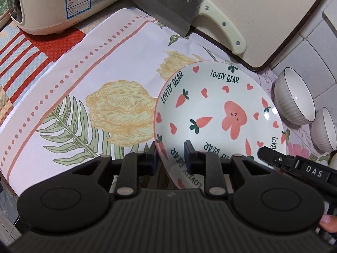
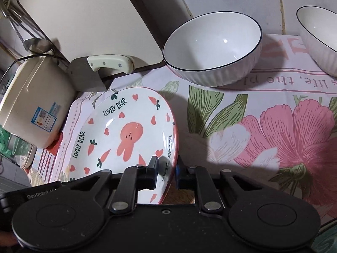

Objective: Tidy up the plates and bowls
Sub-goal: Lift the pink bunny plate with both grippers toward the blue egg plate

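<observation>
Both tools have the same plate (image 1: 219, 113): the left hand-held gripper (image 1: 170, 155) straddles its rim at the plate's 7 o'clock, one finger outside and one inside, narrowed onto the edge; the right hand-held gripper (image 2: 167, 174) pinches the rim at about 5 o'clock in its own view, jaws nearly together with the edge between them. The plate sits tilted, its far edge toward the cleaver (image 1: 181, 14) and cutting board (image 1: 263, 16) at 12 o'clock, over the flowered tabletop (image 1: 88, 78). Two ribbed bowls (image 2: 212, 48) stand off at 1 to 2 o'clock from the right tool, well apart from the plate. The right side is nearer them, so I judge any carry toward the bowls leads from there.
</observation>
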### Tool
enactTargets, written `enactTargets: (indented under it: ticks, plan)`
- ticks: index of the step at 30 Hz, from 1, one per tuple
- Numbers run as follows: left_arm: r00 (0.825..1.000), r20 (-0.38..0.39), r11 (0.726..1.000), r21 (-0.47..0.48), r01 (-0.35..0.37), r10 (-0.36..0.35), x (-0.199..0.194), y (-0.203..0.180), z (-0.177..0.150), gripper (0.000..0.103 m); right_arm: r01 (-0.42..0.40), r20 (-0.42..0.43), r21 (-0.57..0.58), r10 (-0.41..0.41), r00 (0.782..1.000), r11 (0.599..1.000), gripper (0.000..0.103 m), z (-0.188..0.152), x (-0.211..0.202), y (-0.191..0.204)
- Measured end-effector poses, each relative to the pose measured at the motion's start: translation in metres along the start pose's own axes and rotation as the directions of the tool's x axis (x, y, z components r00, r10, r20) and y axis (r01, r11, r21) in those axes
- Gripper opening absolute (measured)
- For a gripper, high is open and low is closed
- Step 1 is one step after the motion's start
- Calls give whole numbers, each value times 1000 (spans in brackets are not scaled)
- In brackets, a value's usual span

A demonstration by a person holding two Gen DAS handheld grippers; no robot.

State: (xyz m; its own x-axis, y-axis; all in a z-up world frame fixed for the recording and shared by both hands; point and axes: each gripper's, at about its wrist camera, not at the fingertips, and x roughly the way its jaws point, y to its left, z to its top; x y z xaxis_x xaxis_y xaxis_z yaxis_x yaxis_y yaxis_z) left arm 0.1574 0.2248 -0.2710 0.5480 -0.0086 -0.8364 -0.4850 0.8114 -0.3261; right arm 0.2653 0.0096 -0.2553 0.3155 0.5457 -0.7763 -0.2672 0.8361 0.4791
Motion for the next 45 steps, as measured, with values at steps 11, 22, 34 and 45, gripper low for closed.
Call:
enactTargets:
  ticks: [11, 22, 34, 45]
  plan:
    - [1000, -8, 972, 234, -24, 27, -34, -32, 4, 23, 11, -25, 28, -10, 1000, 1000, 17, 2, -34, 6]
    - [997, -49, 957, 283, 69, -57, -90, -53, -21, 23, 51, 17, 28, -51, 999, 998, 17, -23, -106, 8]
    - [987, -34, 927, 342, 157, -155, -156, -76, -51, 24, 95, 118, 23, -97, 988, 995, 17, -51, -191, 14]
    - [974, -53, 869, 442, 223, -222, -189, -118, -91, 24, 142, 196, 72, -154, 969, 987, 17, -89, -257, -11]
